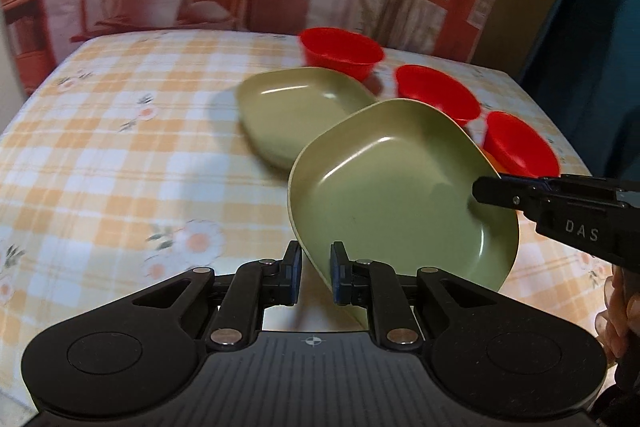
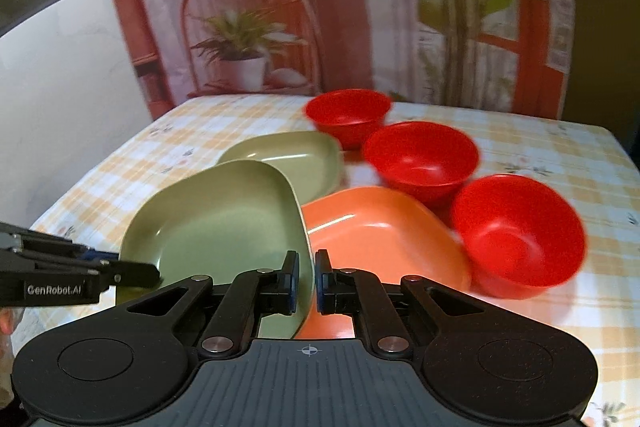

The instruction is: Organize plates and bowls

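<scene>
Two grippers clamp one green plate from opposite edges. Left gripper (image 1: 316, 269): jaws closed onto the plate's near rim, thin edge pinched between the pads. Right gripper (image 2: 307, 279): jaws likewise closed on the same plate's rim, seen edge-on between the pads in the right wrist view. Each gripper also shows in the other's camera, reaching in from the side and meeting the plate's rim.

Held green plate (image 1: 400, 195): rounded-square, shallow, tilted, lifted clear of the checked tablecloth (image 1: 120, 155). In the right wrist view the same plate (image 2: 216, 223) overlaps the near-left edge of an orange plate (image 2: 380, 231), which lies flat on the cloth; whether they touch cannot be told.

Second green plate (image 1: 296, 107): flat on the cloth, just behind the held one, partly hidden by its raised far rim.

Three red bowls, upright, in a diagonal line running from far centre toward near right: far bowl (image 2: 348, 115), middle bowl (image 2: 422, 157), near bowl (image 2: 518, 233). The near bowl sits just beside the orange plate's right edge. The far bowl stands close to the second green plate's far right corner.

Backdrop: printed curtain (image 2: 280, 7) with potted plants behind the table. Some motion blur on bowls and cloth.
</scene>
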Available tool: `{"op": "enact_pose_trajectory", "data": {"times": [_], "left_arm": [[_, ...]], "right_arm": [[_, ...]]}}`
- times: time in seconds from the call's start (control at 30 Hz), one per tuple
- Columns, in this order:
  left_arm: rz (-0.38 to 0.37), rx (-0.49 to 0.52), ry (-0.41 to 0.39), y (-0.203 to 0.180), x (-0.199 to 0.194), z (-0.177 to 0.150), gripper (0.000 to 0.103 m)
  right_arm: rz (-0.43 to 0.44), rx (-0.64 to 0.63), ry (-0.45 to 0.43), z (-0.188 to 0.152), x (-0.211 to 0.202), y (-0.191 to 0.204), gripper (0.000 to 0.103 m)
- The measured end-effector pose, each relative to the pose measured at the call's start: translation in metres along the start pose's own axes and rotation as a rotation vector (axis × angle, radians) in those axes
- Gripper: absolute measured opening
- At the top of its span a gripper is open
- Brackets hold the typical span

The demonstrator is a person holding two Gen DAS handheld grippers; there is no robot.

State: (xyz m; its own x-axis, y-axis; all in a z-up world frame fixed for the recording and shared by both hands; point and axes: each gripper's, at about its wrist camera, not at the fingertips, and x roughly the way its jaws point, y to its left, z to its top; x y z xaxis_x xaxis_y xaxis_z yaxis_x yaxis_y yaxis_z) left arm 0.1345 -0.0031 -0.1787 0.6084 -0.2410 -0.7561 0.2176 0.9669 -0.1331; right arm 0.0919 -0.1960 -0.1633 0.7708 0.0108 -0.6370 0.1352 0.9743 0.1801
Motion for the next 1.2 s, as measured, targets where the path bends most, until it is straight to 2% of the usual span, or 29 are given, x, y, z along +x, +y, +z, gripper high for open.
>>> {"op": "enact_pose_trajectory", "data": {"times": [0.27,0.47,1.2], "left_arm": [[-0.046,0.043,0.001,-0.033,0.019,0.017,0.017],[-0.067,0.04,0.014,-0.042,0.03,0.023,0.019],[-0.066,0.022,0.046,-0.041,0.041,0.03,0.02]], "right_arm": [[-0.062,0.038,-0.017,-0.001,-0.003,-0.039,0.008],[-0.093,0.047,-0.023,-0.003,0.004,-0.054,0.009],[-0.116,0.019,-0.023,-0.002,0.022,-0.06,0.008]]}}
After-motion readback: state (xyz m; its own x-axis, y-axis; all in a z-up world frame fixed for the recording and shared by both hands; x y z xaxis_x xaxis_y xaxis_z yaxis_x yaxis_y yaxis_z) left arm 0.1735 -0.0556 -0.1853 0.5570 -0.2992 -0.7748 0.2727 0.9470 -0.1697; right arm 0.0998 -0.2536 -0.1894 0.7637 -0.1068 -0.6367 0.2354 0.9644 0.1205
